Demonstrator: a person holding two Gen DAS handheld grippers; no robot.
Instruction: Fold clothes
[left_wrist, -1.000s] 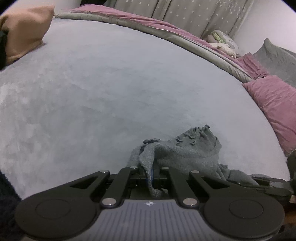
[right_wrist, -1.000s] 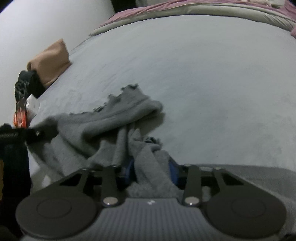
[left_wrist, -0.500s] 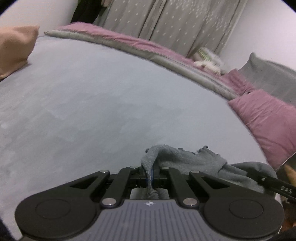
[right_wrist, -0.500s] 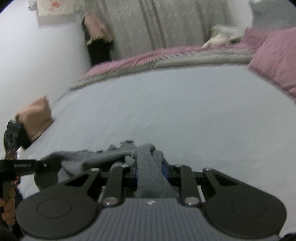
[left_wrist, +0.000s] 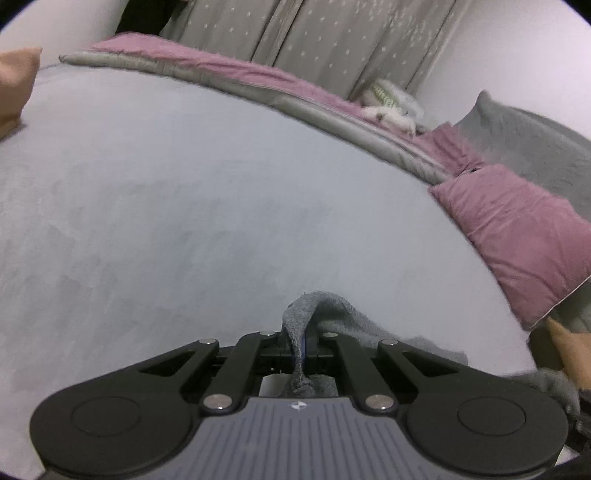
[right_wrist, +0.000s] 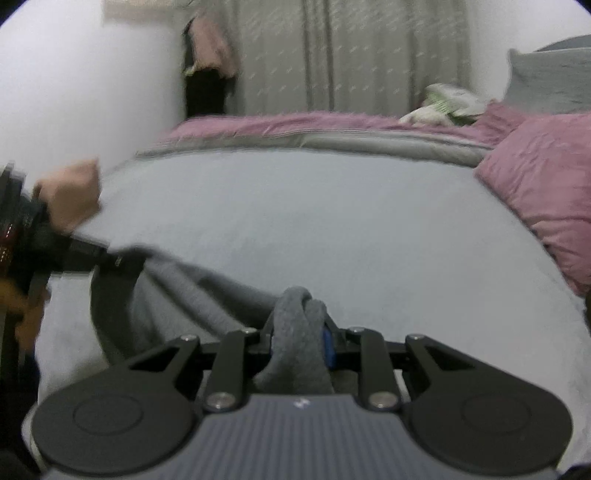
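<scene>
Over the bed (left_wrist: 221, 221), left gripper (left_wrist: 302, 345) clamped on a pinch of grey garment (left_wrist: 332, 314); cloth pokes up between the fingers and trails right toward the other gripper. Right gripper (right_wrist: 299, 332) likewise shut on a thick bunch of the same garment (right_wrist: 177, 295), with fabric running left to the left gripper (right_wrist: 118, 258) seen from the side. Versus a second ago: garment no longer heaped and crumpled on the bed, now lifted and drawn out between the two grippers, frilled edge gone from sight. Both cameras tilted up, showing curtain (left_wrist: 332, 48) and pink pillow (left_wrist: 517, 236); right view motion-blurred, so likely mid-swing. Judged: shake-out or spread stage, cloth held by two points ready to lay flat for a fold. No fold visible; how much hangs below the grippers not seen.
</scene>
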